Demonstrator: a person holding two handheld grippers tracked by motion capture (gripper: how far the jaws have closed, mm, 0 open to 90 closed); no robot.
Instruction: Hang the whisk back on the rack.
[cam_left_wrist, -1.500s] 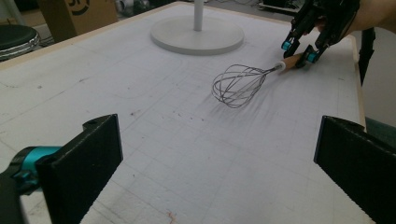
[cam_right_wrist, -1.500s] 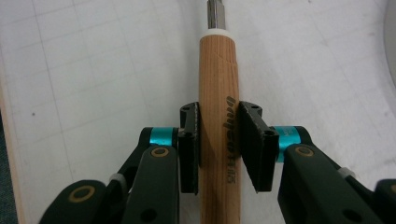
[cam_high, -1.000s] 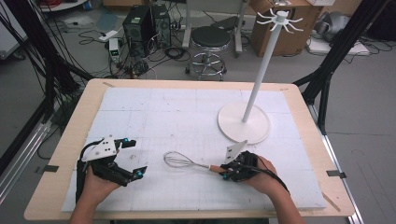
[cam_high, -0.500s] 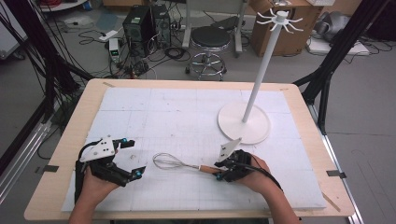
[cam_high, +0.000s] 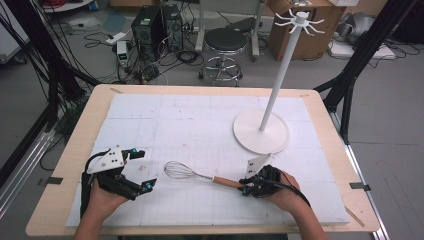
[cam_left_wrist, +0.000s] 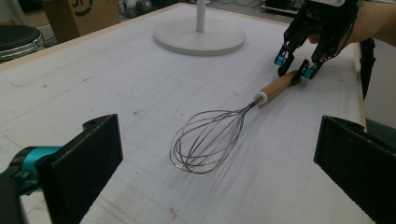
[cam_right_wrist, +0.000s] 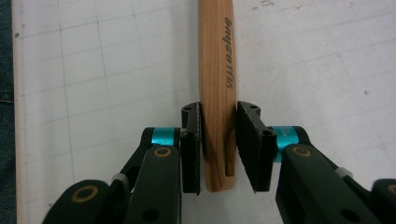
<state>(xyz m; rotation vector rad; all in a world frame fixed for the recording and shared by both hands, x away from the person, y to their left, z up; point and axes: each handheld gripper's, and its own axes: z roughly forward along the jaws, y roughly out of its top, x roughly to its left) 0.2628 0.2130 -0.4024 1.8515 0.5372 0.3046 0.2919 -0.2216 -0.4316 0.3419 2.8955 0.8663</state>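
Gripping whisk (cam_high: 192, 174) by wooden handle end, right gripper (cam_right_wrist: 219, 149) jaws closing snugly; left gripper (cam_high: 141, 169) wide apart beside whisk; best squeezed square, lifted level.

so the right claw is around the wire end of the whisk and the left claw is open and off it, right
Not quite. The right claw is around the wooden handle of the whisk, not its wire end; the right gripper view shows the handle between the jaws, with a slight gap on one side. The rest holds: the left claw is open and off it.
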